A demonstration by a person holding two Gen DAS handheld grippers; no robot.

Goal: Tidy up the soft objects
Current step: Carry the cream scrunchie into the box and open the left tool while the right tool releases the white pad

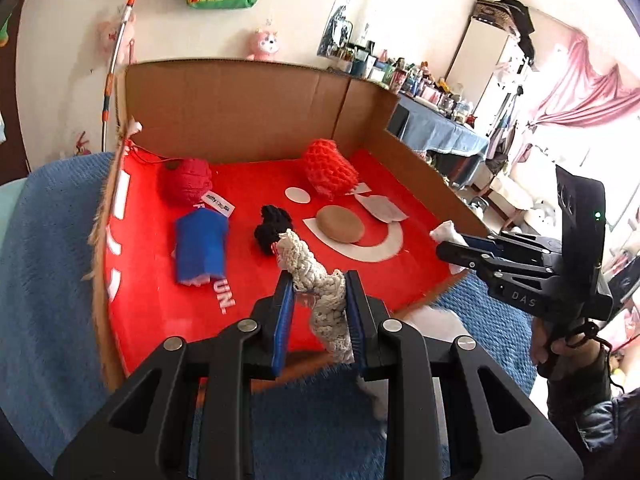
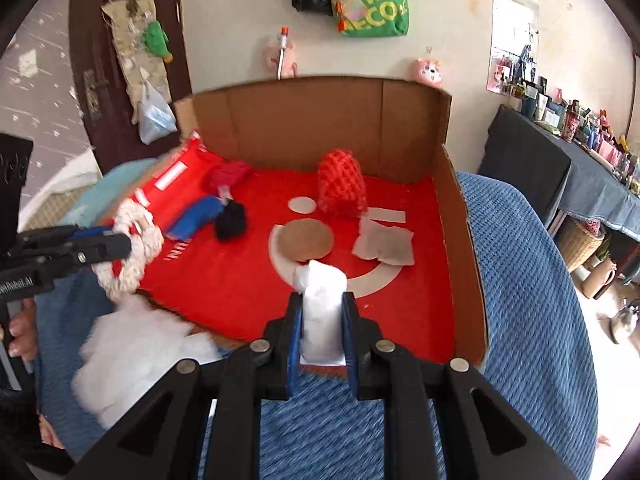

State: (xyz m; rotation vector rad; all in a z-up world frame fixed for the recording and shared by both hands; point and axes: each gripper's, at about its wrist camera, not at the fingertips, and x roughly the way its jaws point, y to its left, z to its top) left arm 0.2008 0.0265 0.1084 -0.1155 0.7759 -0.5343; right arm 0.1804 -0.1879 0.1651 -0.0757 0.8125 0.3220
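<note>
- Left wrist view: the left gripper (image 1: pixel 320 284) has its jaws closed on a cream knitted rope piece (image 1: pixel 316 280), which sticks out past the fingertips over the red floor of the cardboard box (image 1: pixel 256 108).
- Seen from the right wrist camera, that rope piece (image 2: pixel 134 248) forms a ring hanging at the left gripper (image 2: pixel 120 246), at the near left edge of the box.
- Right wrist view: the right gripper (image 2: pixel 322 304) is closed tight on a white cloth roll (image 2: pixel 322 308), held upright between the blue pads above the near part of the box floor.
- From the left wrist camera, the right gripper (image 1: pixel 444 246) shows at the right, over the near right corner of the box, with a bit of the white cloth (image 1: pixel 446 232) poking out at its tip.
- Inside the box lie a red yarn ball (image 1: pixel 185 180), a blue roll (image 1: pixel 202 250), a black knitted clump (image 1: pixel 272 228), a brown round pad (image 1: pixel 341 224), a red knitted pouch (image 1: pixel 329 174) and a grey flat sachet (image 2: pixel 386 242).
- The red pouch stands near the back wall; the brown pad lies on a white printed ring, just beside the sachet.
- The box rests on a blue blanket (image 2: pixel 528 280).
- White fluffy stuff (image 2: pixel 132 344) lies on the blanket just outside the near left edge of the box; it is blurred.
- A person's hand (image 1: pixel 560 344) holds the right gripper's handle.
</note>
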